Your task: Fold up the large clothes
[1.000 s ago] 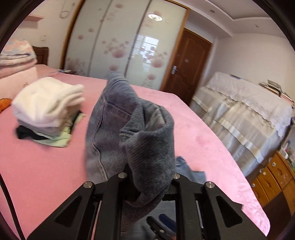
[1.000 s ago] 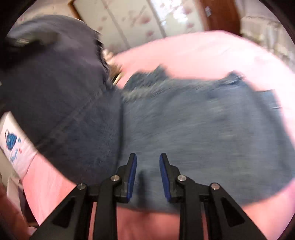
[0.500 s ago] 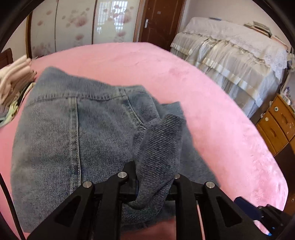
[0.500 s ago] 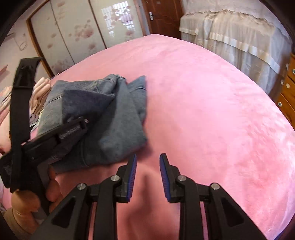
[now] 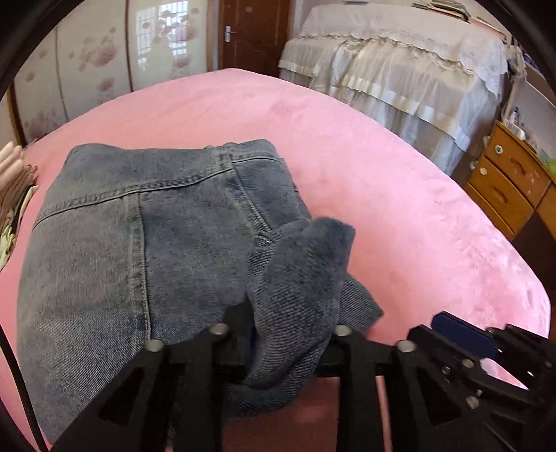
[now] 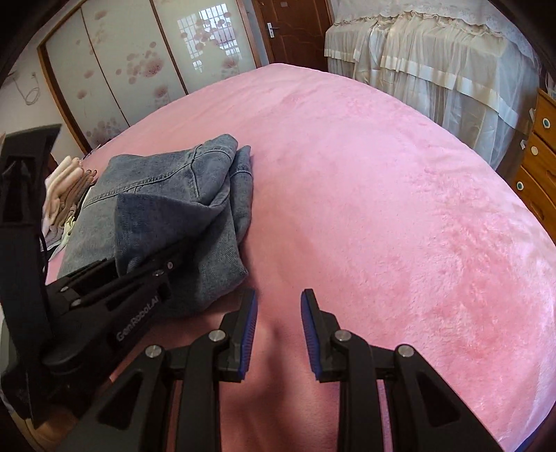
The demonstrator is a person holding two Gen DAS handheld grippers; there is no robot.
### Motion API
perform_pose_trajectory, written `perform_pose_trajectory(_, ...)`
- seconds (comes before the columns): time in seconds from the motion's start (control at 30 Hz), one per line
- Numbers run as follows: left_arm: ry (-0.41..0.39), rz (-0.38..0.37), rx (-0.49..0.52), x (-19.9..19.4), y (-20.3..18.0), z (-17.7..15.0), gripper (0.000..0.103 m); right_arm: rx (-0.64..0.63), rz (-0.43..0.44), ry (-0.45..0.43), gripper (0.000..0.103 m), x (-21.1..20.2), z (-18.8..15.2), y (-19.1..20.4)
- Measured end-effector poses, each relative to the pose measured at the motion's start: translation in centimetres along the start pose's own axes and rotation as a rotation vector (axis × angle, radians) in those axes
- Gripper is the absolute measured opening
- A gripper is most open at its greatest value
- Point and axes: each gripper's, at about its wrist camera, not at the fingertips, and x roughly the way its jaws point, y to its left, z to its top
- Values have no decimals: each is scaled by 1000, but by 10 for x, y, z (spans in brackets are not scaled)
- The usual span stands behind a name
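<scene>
Blue jeans (image 5: pixel 139 236) lie folded in a thick bundle on the pink bed (image 5: pixel 399 208). My left gripper (image 5: pixel 278 333) is shut on a bunched fold of the jeans at their near right corner; the cloth bulges up between its jaws. In the right wrist view the jeans (image 6: pixel 166 201) sit at the left, with the left gripper (image 6: pixel 139 278) clamped on their near edge. My right gripper (image 6: pixel 278 313) is open and empty, low over bare pink bedding to the right of the jeans. Its blue-padded tip (image 5: pixel 462 333) shows in the left wrist view.
A stack of folded clothes (image 6: pixel 66 187) sits on the bed left of the jeans. A cloth-draped piece of furniture (image 5: pixel 399 69) and a wooden drawer chest (image 5: pixel 510 177) stand beyond the bed's right edge. Sliding wardrobe doors (image 6: pixel 139 59) and a brown door (image 5: pixel 250 31) are behind.
My left gripper brought the lifted jeans down onto the bed, folded over, and still holds them. My right gripper pulled back off the jeans to the bare bedding on their right.
</scene>
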Motion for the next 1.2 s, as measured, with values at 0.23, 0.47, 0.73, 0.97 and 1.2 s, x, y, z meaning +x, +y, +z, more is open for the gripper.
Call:
perform_pose_trajectory(0.23,-65,-130,-74,-82,29,11,89,22,46,-14,28,-18,19,-4)
perform_pose_trajectory(0.47,-59,84,-277,-108,117,-7,94,28,159,-20,52,-29,41,15)
perform_pose_trajectory(0.73,36,140,-433,-86,183,-38,94,-49,159,83,23,18,48,44)
perform_pose_trajectory(0.97,94,127,-415,-53,173,-45,93,100,166,107,14,39,24,9)
perform_pose_trajectory(1.2,102,124,-392,-50,171,-51,93,112,138,110,26,41,17,9)
